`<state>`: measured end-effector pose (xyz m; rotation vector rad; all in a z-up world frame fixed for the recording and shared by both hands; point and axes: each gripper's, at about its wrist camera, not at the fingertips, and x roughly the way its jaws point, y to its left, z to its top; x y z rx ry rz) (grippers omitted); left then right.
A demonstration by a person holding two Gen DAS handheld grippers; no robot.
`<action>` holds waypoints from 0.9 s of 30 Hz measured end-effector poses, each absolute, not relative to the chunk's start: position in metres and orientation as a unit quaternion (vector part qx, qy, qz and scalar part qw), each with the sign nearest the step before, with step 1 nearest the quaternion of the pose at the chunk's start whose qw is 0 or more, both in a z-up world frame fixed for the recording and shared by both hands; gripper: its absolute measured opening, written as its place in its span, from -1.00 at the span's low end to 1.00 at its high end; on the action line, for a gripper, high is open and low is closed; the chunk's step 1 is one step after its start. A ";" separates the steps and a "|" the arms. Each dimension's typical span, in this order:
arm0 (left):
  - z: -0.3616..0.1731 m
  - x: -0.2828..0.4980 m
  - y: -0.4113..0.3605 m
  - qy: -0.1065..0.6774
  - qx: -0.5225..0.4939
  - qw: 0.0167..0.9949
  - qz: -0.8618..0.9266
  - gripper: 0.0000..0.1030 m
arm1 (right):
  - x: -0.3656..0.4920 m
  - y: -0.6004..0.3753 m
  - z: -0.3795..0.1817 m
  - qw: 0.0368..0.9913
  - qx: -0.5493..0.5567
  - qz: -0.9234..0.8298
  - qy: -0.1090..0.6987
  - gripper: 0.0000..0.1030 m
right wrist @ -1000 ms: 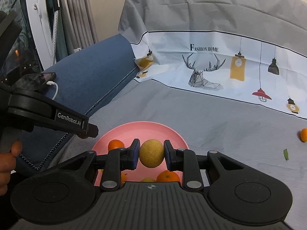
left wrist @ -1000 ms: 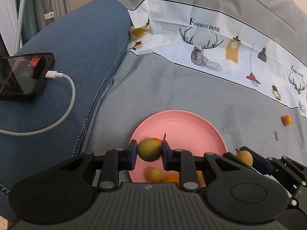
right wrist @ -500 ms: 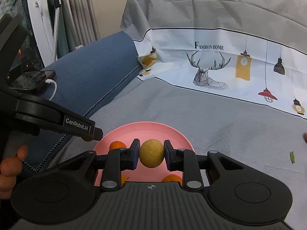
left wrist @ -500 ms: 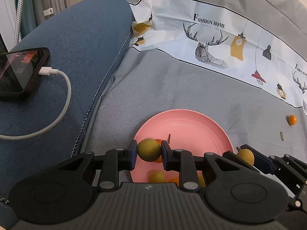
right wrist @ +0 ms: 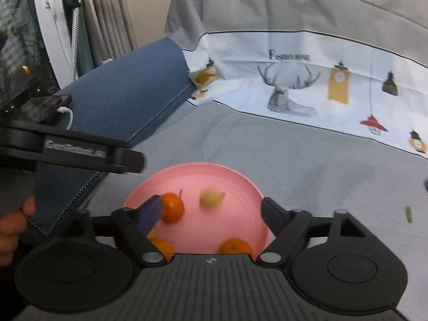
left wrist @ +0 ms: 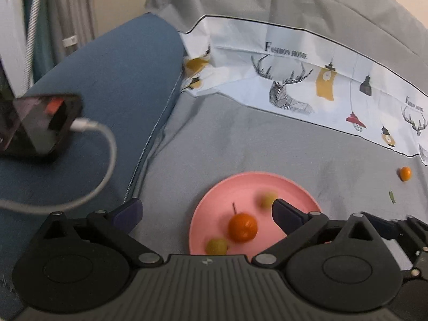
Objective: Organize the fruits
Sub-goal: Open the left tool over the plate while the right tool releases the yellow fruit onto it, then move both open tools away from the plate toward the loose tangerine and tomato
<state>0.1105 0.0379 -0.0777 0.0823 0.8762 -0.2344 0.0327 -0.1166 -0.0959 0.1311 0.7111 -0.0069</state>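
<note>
A pink plate (left wrist: pixel 248 186) (right wrist: pixel 203 175) lies on grey cloth. My left gripper (left wrist: pixel 206 211) is opening wide with nothing between its fingers. Below it on the plate are an orange mandarin (left wrist: pixel 243 226), a yellow-green fruit (left wrist: pixel 216 245) and a second, blurred yellow-green fruit (left wrist: pixel 268 199). My right gripper (right wrist: pixel 211 214) is also opening. A blurred yellow fruit (right wrist: pixel 211 198) lies loose on the plate beyond its fingers, touching neither. The mandarin (right wrist: pixel 173 207) sits by its left finger. Two more oranges (right wrist: pixel 235 246) (right wrist: pixel 161 246) lie at the near rim.
A small orange (left wrist: pixel 405 173) and a green scrap (left wrist: pixel 392 196) lie on the cloth at the right. A phone (left wrist: pixel 37 123) with a white cable (left wrist: pixel 107 165) rests on the blue cushion at the left. A hand (right wrist: pixel 13 222) holds the left gripper.
Both grippers were shut on round fruits and have opened wide. Both fruits left the jaws and now lie, blurred, on the pink plate.
</note>
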 end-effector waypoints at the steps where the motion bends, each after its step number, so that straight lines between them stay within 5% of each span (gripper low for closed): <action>1: -0.078 0.105 0.039 0.431 0.035 0.895 -0.113 0.99 | 0.028 -0.119 -0.095 0.934 0.067 -0.010 0.350 0.73; 16: -0.064 0.055 -0.061 0.430 0.051 0.876 -0.214 0.99 | -0.059 -0.245 -0.078 0.915 0.111 -0.245 0.300 0.99; 27: -0.148 0.122 -0.216 0.447 0.110 0.856 -0.235 1.00 | -0.027 -0.379 -0.163 0.869 0.127 -0.364 0.309 0.99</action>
